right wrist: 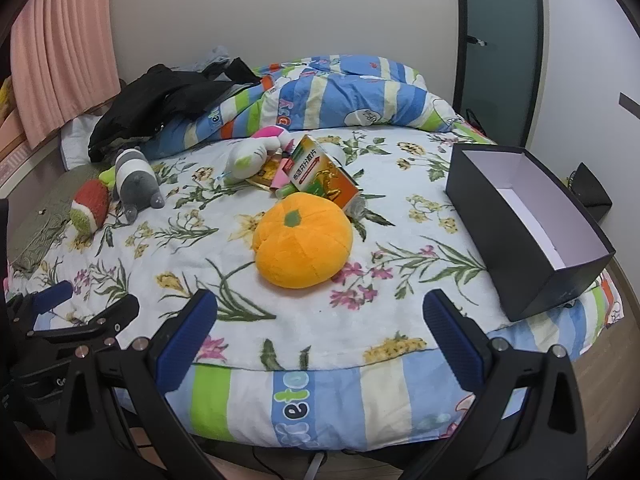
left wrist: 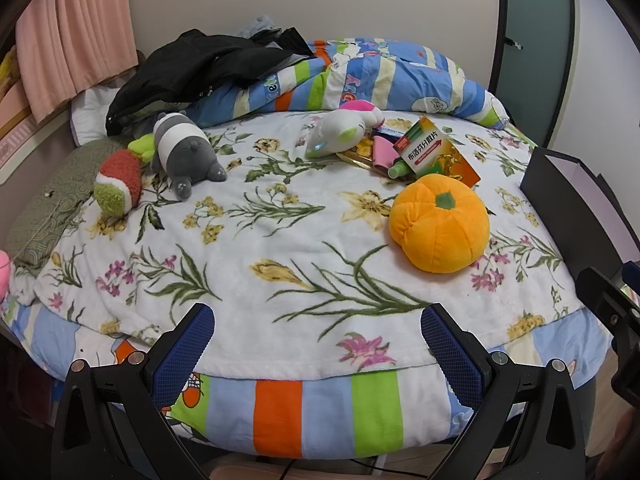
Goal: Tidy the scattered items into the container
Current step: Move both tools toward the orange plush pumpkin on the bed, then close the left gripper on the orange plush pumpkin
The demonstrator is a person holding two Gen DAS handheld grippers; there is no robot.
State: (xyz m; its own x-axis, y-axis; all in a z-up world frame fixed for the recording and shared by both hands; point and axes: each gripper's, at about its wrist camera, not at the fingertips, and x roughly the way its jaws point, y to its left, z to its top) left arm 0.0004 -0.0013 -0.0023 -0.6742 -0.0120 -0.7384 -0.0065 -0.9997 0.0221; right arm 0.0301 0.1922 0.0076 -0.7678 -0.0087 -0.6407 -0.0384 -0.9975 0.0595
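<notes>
An orange plush pumpkin (left wrist: 440, 222) (right wrist: 303, 240) lies on the floral blanket. Behind it sit a green-and-orange medicine box (left wrist: 434, 152) (right wrist: 320, 174), a pink item (left wrist: 383, 151), a small green bottle (left wrist: 398, 168) and a white-and-pink plush (left wrist: 340, 130) (right wrist: 256, 152). A grey-and-white plush (left wrist: 186, 152) (right wrist: 136, 182) and a red-and-green plush (left wrist: 118, 188) (right wrist: 90, 208) lie at the left. The empty black box (right wrist: 524, 224) (left wrist: 576, 200) stands at the right. My left gripper (left wrist: 318, 344) and right gripper (right wrist: 320, 328) are open and empty over the bed's near edge.
A striped quilt (left wrist: 380, 76) and a black jacket (left wrist: 192, 72) are heaped at the back of the bed. Pink curtains (left wrist: 76, 36) hang at the left. A dark door (right wrist: 500, 40) stands behind the box. The left gripper's body (right wrist: 76, 320) shows in the right wrist view.
</notes>
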